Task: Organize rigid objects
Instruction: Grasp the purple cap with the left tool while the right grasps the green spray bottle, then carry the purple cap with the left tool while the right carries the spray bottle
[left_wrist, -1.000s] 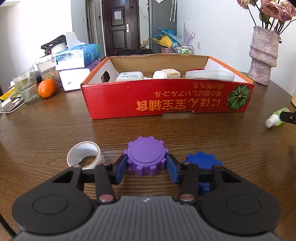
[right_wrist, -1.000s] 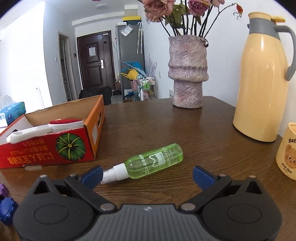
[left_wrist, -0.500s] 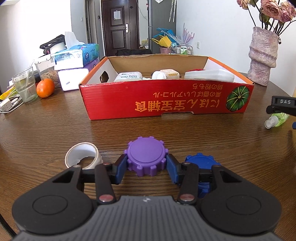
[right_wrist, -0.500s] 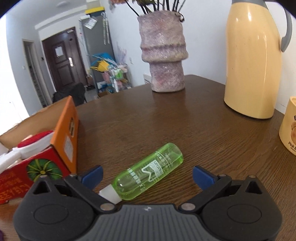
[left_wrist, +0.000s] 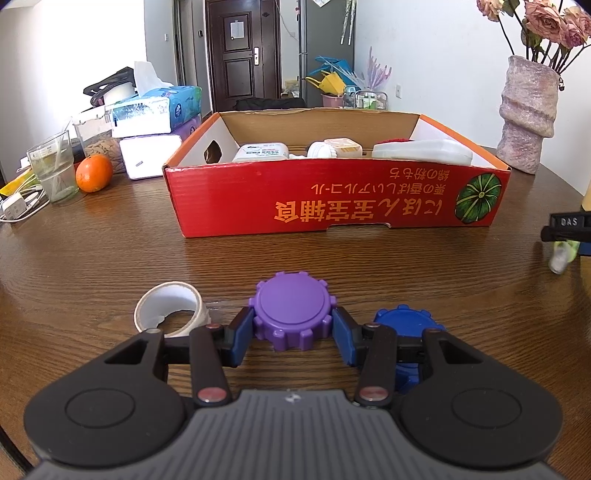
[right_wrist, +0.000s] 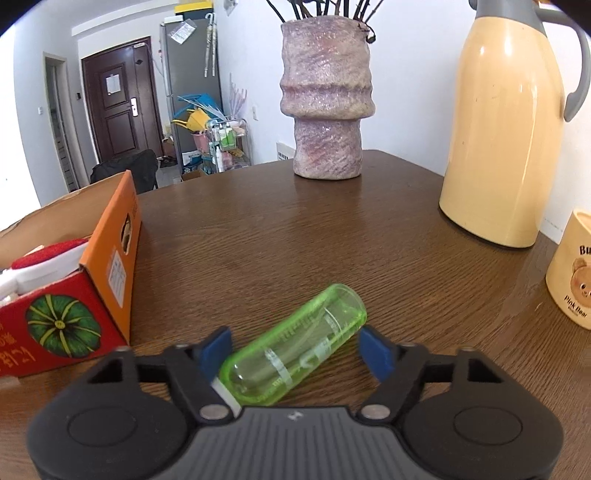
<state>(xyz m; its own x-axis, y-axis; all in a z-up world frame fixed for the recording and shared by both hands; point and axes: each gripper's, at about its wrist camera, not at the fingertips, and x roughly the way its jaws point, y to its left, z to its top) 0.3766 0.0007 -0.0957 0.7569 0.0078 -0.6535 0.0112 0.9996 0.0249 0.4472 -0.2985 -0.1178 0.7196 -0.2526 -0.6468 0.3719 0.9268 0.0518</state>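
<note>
My left gripper (left_wrist: 293, 338) is shut on a purple gear-edged lid (left_wrist: 293, 312), low over the wooden table. A blue gear-edged lid (left_wrist: 404, 325) lies just right of it, partly behind the right finger. A white tape ring (left_wrist: 170, 308) lies to the left. The red cardboard box (left_wrist: 332, 201) stands ahead, holding several white items. My right gripper (right_wrist: 299, 349) is open around a green spray bottle (right_wrist: 295, 349) that lies on the table between its pads; the bottle also shows in the left wrist view (left_wrist: 563, 253).
A purple-grey vase (right_wrist: 325, 110), a cream thermos (right_wrist: 506, 129) and a bear mug (right_wrist: 570, 277) stand at the right. An orange (left_wrist: 94, 173), a glass (left_wrist: 55, 170), tissue boxes (left_wrist: 155, 109) and cables (left_wrist: 22, 205) sit at the left.
My right gripper moved forward over the green bottle and its jaws narrowed around it. My left gripper stayed still, holding the purple lid.
</note>
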